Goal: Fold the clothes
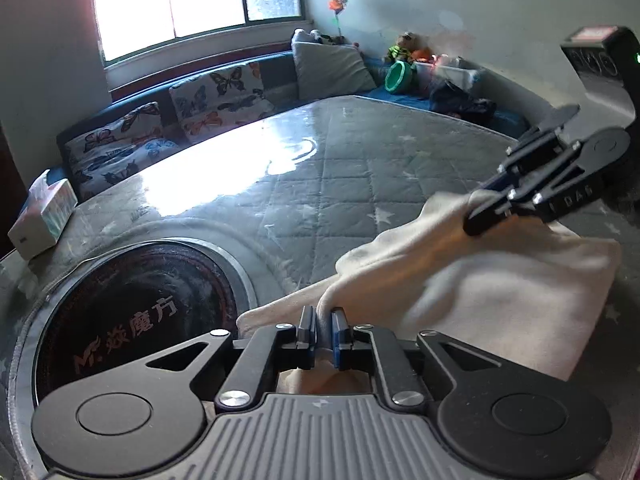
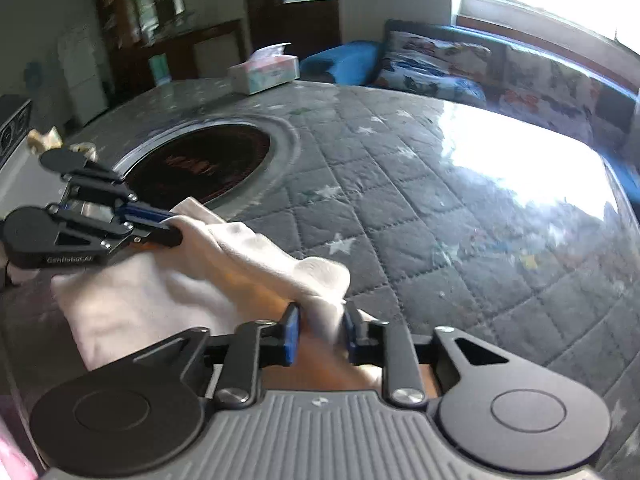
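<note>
A cream-white cloth [image 1: 480, 292] hangs stretched between my two grippers, just above the grey quilted table cover [image 1: 340, 184]. My left gripper [image 1: 323, 332] is shut on one edge of the cloth; it also shows in the right wrist view [image 2: 176, 226] at the left. My right gripper [image 2: 320, 334] is shut on the other edge of the cloth [image 2: 168, 296]; it shows in the left wrist view [image 1: 476, 216] at the right. The rest of the cloth sags down toward the table.
A round black cooktop [image 1: 132, 320] is set into the table near the left gripper. A tissue box [image 1: 40, 216] stands at the table's far left edge. A sofa with butterfly cushions [image 1: 160, 128] runs behind the table. Toys and a green bowl [image 1: 400, 74] lie at the back right.
</note>
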A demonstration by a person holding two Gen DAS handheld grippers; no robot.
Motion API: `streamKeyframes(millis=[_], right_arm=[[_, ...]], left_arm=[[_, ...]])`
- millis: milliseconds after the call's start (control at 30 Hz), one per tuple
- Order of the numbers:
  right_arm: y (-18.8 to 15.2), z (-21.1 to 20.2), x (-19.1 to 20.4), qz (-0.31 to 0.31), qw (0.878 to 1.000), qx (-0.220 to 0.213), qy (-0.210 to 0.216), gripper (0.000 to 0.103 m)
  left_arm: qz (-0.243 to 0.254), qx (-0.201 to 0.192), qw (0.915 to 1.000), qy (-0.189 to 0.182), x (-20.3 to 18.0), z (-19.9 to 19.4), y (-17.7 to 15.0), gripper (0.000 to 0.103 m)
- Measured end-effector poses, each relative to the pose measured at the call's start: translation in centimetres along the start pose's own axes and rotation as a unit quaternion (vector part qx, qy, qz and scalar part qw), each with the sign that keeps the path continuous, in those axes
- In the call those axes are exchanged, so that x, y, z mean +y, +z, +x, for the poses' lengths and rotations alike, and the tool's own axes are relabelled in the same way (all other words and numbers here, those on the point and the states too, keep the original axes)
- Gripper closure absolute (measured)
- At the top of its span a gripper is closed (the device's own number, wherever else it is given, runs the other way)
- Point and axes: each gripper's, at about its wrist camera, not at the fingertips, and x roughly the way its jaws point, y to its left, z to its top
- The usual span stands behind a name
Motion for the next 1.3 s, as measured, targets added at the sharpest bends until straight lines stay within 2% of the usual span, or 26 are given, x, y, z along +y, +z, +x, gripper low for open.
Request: streamKeyframes(millis=[100, 167, 267, 333, 433, 500, 600, 700, 767, 833, 867, 967, 1067, 1200, 1300], right_arm=[[0.2, -0.6, -0.4, 0.017, 1.000, -0.006, 0.011, 0.077], [0.4, -1.1, -0.7, 0.028, 0.999, -0.011, 0.019, 0.069], [0.7, -1.7, -1.1, 0.045, 0.998, -0.017, 0.030, 0.063], [0.8, -2.1, -1.4, 0.056, 0.997, -0.022, 0.038, 0.059], [1.3, -2.4, -1.8, 0.076, 0.995, -0.027, 0.050, 0.059], [1.7, -1.5, -2.1, 0.089, 0.995, -0.019, 0.044, 0.061], [2.2, 0.3, -2.5, 0.107, 0.994, 0.005, 0.026, 0.067], [2.0, 1.7, -2.9, 0.128, 0.991, 0.022, 0.035, 0.074], [1.8, 2.1, -2.8, 0.124, 0.991, 0.022, 0.032, 0.084], [1.8, 2.3, -2.4, 0.114, 0.993, 0.015, 0.025, 0.096], [1.8, 2.0, -2.2, 0.109, 0.994, 0.004, 0.019, 0.098], [2.0, 1.2, -1.7, 0.096, 0.995, -0.028, 0.001, 0.099], [2.1, 1.0, -1.3, 0.084, 0.995, -0.055, -0.025, 0.099], [1.6, 2.9, -1.2, 0.080, 0.995, -0.038, -0.039, 0.098], [1.5, 2.9, -1.4, 0.082, 0.995, -0.045, -0.043, 0.092]], left_arm=[[0.006, -0.004, 0.9999, 0.008, -0.1, -0.2, 0.0, 0.088], [0.007, 0.004, 0.9999, 0.009, 0.1, 0.1, 0.2, 0.086], [0.001, 0.008, 0.9999, 0.013, 0.4, 0.1, 0.4, 0.080], [-0.002, 0.000, 1.0000, 0.006, 0.3, -0.4, 0.9, 0.068], [-0.008, -0.010, 0.9998, -0.013, 0.1, -0.9, 1.8, 0.060], [-0.011, -0.012, 0.9994, -0.030, 0.0, -0.8, 2.4, 0.059], [-0.013, 0.011, 0.9991, -0.039, -0.3, 0.5, 2.8, 0.060], [-0.023, 0.039, 0.9980, -0.044, -0.1, 2.0, 2.7, 0.060], [-0.030, 0.042, 0.9972, -0.053, 0.1, 2.4, 2.5, 0.068], [-0.024, 0.034, 0.9978, -0.052, -0.1, 2.2, 2.6, 0.085], [-0.019, 0.028, 0.9983, -0.048, -0.2, 2.0, 2.7, 0.085], [0.000, -0.005, 0.9996, -0.027, -0.9, 1.0, 3.0, 0.088], [0.002, -0.002, 0.9999, -0.014, -1.3, 1.8, 3.0, 0.088], [-0.005, 0.015, 0.9999, -0.003, -1.4, 3.3, 2.5, 0.080], [-0.010, 0.012, 0.9999, 0.003, -1.3, 3.0, 2.6, 0.070]])
